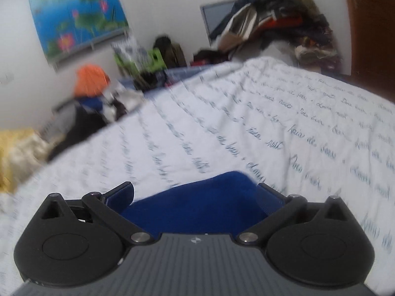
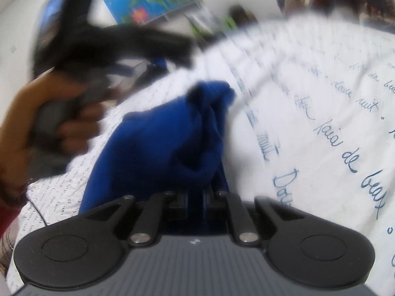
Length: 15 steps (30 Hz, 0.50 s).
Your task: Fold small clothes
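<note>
A small blue cloth [image 2: 160, 143] lies bunched on the white bedsheet with blue script [image 2: 321, 98]. My right gripper [image 2: 196, 197] is shut on the near edge of the blue cloth, which rises in a crumpled heap ahead of it. My left gripper [image 1: 195, 190] is open above the sheet; the blue cloth [image 1: 195, 207] lies between and under its spread fingers, which do not pinch it. The left gripper also shows in the right wrist view [image 2: 182, 51], held by a hand at the upper left, blurred by motion.
The bed [image 1: 271, 113] fills most of both views. A heap of clothes [image 1: 276, 24] stands at the far end by a wooden headboard [image 1: 370, 24]. More clothes, an orange item [image 1: 91, 81] and green things sit beyond the bed's left edge. A lotus poster [image 1: 74, 12] hangs on the wall.
</note>
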Motion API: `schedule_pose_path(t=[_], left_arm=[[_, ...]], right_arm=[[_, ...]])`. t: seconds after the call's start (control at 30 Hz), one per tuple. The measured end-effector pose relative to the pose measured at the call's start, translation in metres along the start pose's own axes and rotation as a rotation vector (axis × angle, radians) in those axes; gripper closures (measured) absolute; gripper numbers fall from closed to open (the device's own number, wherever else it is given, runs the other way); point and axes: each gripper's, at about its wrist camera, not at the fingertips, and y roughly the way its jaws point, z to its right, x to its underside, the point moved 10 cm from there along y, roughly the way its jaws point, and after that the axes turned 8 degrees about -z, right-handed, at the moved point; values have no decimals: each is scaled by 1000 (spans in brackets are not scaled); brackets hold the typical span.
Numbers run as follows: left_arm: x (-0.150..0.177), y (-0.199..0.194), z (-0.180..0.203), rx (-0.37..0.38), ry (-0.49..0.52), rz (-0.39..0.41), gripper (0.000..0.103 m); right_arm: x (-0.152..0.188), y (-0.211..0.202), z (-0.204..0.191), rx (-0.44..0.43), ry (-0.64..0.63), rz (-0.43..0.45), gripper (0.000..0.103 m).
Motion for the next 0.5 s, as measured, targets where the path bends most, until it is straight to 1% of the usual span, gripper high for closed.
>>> schedule_pose_path(t=[0.03,0.1,0.17,0.2,0.23,0.3,0.37,0.43,0.5], left_arm=[[9,-13,-4,-10,8,30,0],[37,-34,-14,-22,17,60,0],[67,-50,-24,-19,-1,61,0],[85,-56,-30,-15,-18,53,0],[99,-60,-34,-7,-40,40,0],[131,-66,-42,15,-92,0,0],[156,-73,-47,44,-129,-22,0],[177,-81,-48,52,-144,-29,0],[190,-87,-46,54,-127,-27,0]], right_arm=[[-1,0,2,-9,9,-8,87],[-2,-1,2,-49,33,-21,76],[-3,-2,1,-106,69,-31,52],[-5,-3,-1,-136,84,-28,47],[-7,-4,-3,-146,92,-22,45],[-11,-5,-4,-134,92,-19,45],[-16,-4,-2,-138,123,-15,44],[-20,-2,1,-158,165,-23,45],[-23,-1,5,-159,186,-21,50]])
